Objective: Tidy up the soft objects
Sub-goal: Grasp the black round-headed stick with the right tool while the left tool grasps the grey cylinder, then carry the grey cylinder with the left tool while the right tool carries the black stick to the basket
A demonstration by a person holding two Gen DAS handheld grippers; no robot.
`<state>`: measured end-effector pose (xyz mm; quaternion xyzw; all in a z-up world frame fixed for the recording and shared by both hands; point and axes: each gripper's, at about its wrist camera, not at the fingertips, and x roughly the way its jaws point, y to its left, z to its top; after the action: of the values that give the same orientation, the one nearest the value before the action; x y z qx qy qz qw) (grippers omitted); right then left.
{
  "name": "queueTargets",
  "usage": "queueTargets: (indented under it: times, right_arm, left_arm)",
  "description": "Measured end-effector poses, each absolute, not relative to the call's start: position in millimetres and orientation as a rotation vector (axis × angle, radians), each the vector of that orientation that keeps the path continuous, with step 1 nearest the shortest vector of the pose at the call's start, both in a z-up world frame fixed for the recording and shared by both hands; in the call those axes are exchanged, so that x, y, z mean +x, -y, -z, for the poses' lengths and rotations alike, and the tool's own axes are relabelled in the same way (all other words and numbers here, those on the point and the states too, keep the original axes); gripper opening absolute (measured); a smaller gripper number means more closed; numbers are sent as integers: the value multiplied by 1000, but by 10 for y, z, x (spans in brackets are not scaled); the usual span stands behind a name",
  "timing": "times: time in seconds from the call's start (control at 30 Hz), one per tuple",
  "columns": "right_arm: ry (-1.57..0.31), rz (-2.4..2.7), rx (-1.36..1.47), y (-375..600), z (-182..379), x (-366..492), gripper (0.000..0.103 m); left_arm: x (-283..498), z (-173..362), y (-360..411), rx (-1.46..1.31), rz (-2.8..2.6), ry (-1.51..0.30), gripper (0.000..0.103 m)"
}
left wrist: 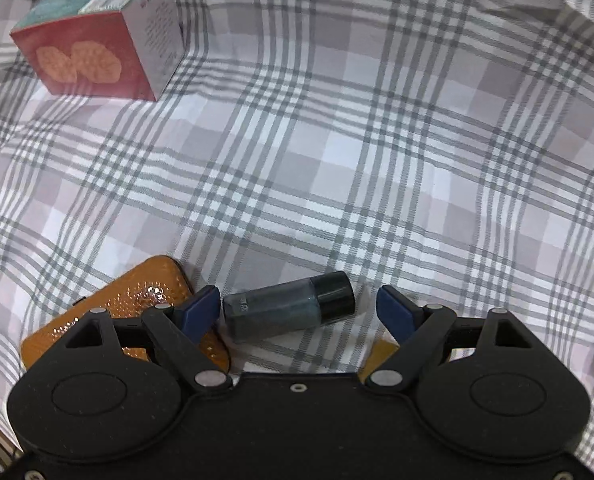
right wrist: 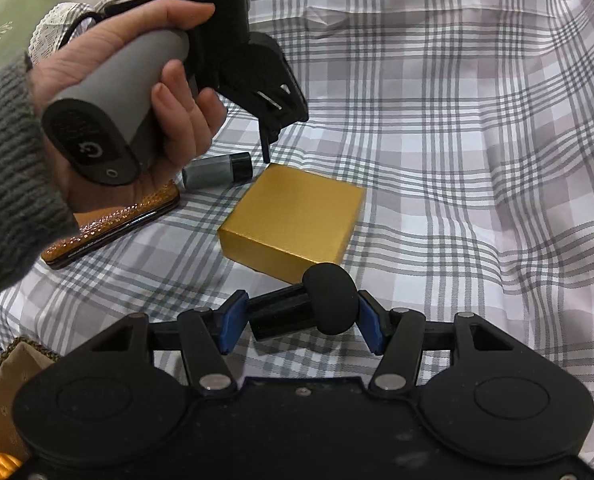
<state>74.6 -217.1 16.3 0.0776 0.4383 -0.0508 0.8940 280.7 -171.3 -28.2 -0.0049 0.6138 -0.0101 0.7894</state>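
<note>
Left tongs [left wrist: 299, 306]: released, pointing steeply down, straddling small bottle [left wrist: 289, 308] with black cap; bottle lies on its side on plaid bedsheet [left wrist: 377, 140], pads apart from it. Orange studded case [left wrist: 137, 296] under left pad. Red-and-teal carton [left wrist: 97, 44] well beyond, upper left.

Right tongs [right wrist: 301, 314]: clenched on black foam-headed microphone [right wrist: 329, 300], crosswise between pads. Gold box [right wrist: 297, 216] just beyond the tips. Person's hand [right wrist: 137, 92] grips left tool's grey handle, further left.

Plaid bedsheet [left wrist: 337, 140], wrinkled, bearing a red box [left wrist: 97, 48], gold box [right wrist: 297, 220], small dark-capped bottle [left wrist: 289, 308], glittery orange case [left wrist: 137, 300].
</note>
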Motion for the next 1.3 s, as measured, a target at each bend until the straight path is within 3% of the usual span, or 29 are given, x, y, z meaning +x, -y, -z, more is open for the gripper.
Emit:
queueTargets:
  times: [0.33, 0.53, 0.7, 1.3]
  right_arm:
    - [-906, 106, 167, 2185, -191, 720, 56]
    - [-910, 119, 176, 2201, -182, 730, 56]
    - [-910, 129, 176, 2195, -194, 723, 56]
    - [-898, 177, 209, 2140, -514, 568, 56]
  left_arm:
    - [2860, 461, 1798, 12, -5, -1346, 82]
    - [2869, 487, 1835, 18, 3, -1318, 68]
    - [2884, 425, 1838, 4, 42, -1316, 68]
    - [2126, -533, 1542, 206, 228, -1135, 68]
